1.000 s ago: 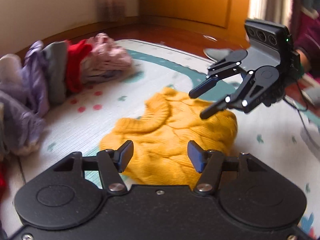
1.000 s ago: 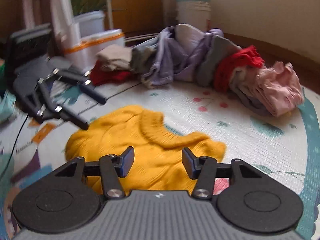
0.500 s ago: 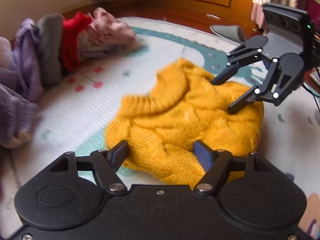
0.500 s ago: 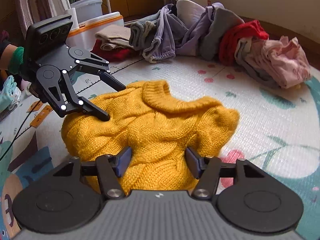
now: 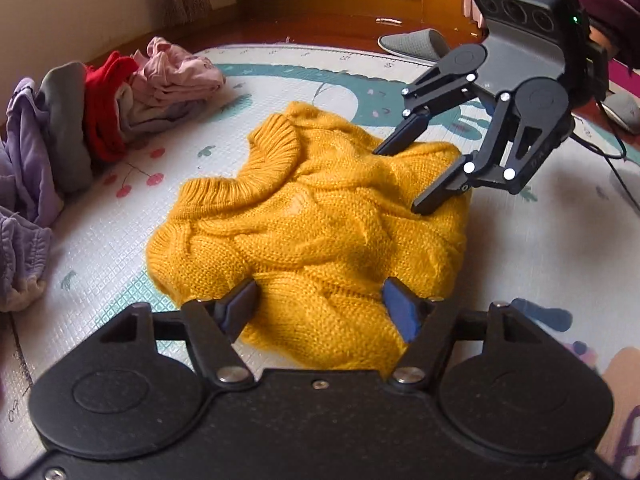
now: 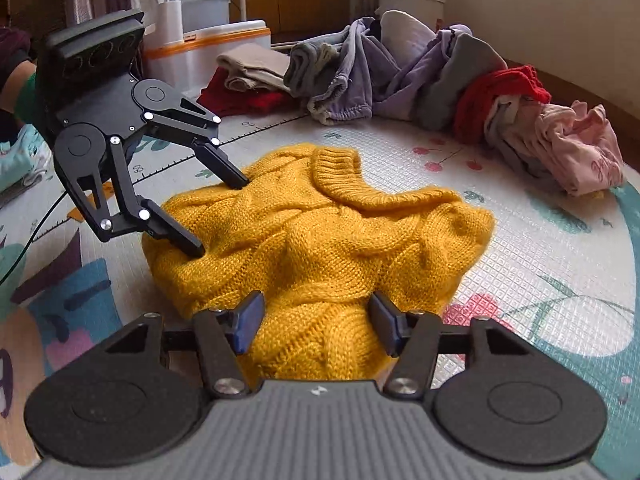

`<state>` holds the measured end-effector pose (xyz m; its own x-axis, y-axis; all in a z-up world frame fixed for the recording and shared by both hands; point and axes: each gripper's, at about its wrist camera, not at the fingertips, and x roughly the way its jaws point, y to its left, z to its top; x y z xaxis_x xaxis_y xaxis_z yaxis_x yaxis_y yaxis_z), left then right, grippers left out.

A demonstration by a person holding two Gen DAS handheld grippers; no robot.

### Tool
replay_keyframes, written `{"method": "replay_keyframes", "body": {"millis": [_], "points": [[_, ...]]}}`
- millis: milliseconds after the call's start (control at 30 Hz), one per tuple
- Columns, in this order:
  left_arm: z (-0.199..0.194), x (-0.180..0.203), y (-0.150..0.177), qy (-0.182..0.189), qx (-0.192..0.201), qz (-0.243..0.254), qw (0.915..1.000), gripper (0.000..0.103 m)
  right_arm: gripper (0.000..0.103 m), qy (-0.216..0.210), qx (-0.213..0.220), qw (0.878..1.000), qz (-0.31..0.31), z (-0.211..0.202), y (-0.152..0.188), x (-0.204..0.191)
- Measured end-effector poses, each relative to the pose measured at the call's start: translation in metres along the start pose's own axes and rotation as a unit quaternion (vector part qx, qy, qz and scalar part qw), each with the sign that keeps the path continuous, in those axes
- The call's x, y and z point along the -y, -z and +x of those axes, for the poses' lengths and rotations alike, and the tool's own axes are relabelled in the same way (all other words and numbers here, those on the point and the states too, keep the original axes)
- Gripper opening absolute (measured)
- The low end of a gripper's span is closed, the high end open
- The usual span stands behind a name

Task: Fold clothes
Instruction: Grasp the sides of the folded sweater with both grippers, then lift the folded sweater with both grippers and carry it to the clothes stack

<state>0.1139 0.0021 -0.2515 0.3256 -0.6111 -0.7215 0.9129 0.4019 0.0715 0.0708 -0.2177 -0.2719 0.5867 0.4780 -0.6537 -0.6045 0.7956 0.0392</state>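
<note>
A mustard-yellow cable-knit sweater (image 5: 320, 216) lies bunched on the play mat, its ribbed collar up; it also shows in the right wrist view (image 6: 320, 240). My left gripper (image 5: 322, 308) is open, its fingers straddling the sweater's near edge; in the right wrist view it (image 6: 220, 216) presses its tips into the sweater's left side. My right gripper (image 6: 316, 316) is open over the sweater's near edge; in the left wrist view it (image 5: 404, 180) has its tips on the sweater's right side.
A heap of crumpled clothes, purple, grey, red and pink (image 6: 440, 80), lines the mat's far edge, also in the left wrist view (image 5: 100, 120). White bins (image 6: 208, 48) stand behind. Grey slippers (image 5: 416, 42) and a cable (image 5: 612, 152) lie at the mat's edge.
Both grippers have come down and closer to the sweater, from hovering above it to resting open on its opposite sides. The sweater fills more of both views.
</note>
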Motion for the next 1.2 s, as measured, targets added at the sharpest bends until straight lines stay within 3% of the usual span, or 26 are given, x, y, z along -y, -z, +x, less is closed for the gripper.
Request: {"method": "replay_keyframes", "body": {"millis": [133, 200, 233, 267, 367, 433, 500, 600, 733, 800, 833, 867, 933, 1067, 1200], "points": [[-0.007, 0.001, -0.009, 0.0, -0.013, 0.003, 0.9999, 0.068, 0.059, -0.001, -0.013, 1.0, 0.001, 0.003, 0.001, -0.001], [-0.02, 0.003, -0.016, -0.003, 0.001, -0.004, 1.0, 0.062, 0.046, 0.011, 0.003, 1.0, 0.01, -0.011, -0.007, -0.004], [-0.027, 0.004, -0.02, -0.005, 0.008, -0.008, 0.9999, 0.056, 0.035, 0.019, 0.016, 0.999, 0.022, -0.02, -0.01, -0.003], [-0.033, 0.005, -0.023, -0.006, 0.014, -0.011, 0.9998, 0.047, 0.032, 0.025, 0.027, 0.999, 0.033, -0.028, -0.012, -0.002], [-0.028, 0.009, -0.022, 0.001, 0.01, -0.014, 0.9999, 0.045, 0.032, 0.028, 0.012, 0.999, 0.038, -0.027, -0.006, -0.001], [-0.014, 0.01, -0.014, -0.005, -0.015, -0.026, 0.9995, 0.045, 0.033, 0.02, -0.009, 0.998, 0.055, -0.014, 0.003, 0.003], [-0.008, 0.007, -0.006, -0.009, -0.01, -0.042, 0.999, 0.046, 0.035, 0.01, -0.022, 0.996, 0.081, -0.003, 0.01, 0.008], [-0.007, 0.006, -0.005, -0.012, -0.008, -0.065, 0.9978, 0.047, 0.035, 0.011, -0.031, 0.997, 0.073, 0.002, 0.007, 0.005], [-0.016, 0.006, -0.011, -0.01, -0.007, -0.076, 0.997, 0.047, 0.036, 0.006, -0.032, 0.996, 0.082, -0.005, 0.001, 0.008], [-0.032, 0.003, -0.012, -0.006, 0.008, -0.113, 0.9935, 0.048, 0.037, 0.007, -0.015, 0.995, 0.098, -0.017, -0.002, 0.011], [-0.038, 0.0, -0.012, -0.011, 0.014, -0.137, 0.9904, 0.05, 0.044, 0.015, -0.004, 0.993, 0.114, -0.023, -0.002, 0.014], [-0.042, -0.005, -0.01, -0.012, 0.019, -0.174, 0.9844, 0.055, 0.06, 0.023, 0.006, 0.991, 0.131, -0.029, -0.003, 0.017], [-0.049, -0.016, -0.004, -0.008, 0.027, -0.256, 0.9662, 0.057, 0.07, 0.028, 0.01, 0.983, 0.184, -0.03, -0.002, 0.027], [-0.042, -0.036, 0.012, 0.013, 0.018, -0.42, 0.9074, 0.064, 0.07, -0.004, -0.029, 0.947, 0.321, -0.006, 0.007, 0.057], [-0.03, -0.044, 0.023, 0.032, 0.007, -0.487, 0.8725, 0.065, 0.072, -0.027, -0.051, 0.91, 0.411, 0.015, 0.022, 0.075]]}}
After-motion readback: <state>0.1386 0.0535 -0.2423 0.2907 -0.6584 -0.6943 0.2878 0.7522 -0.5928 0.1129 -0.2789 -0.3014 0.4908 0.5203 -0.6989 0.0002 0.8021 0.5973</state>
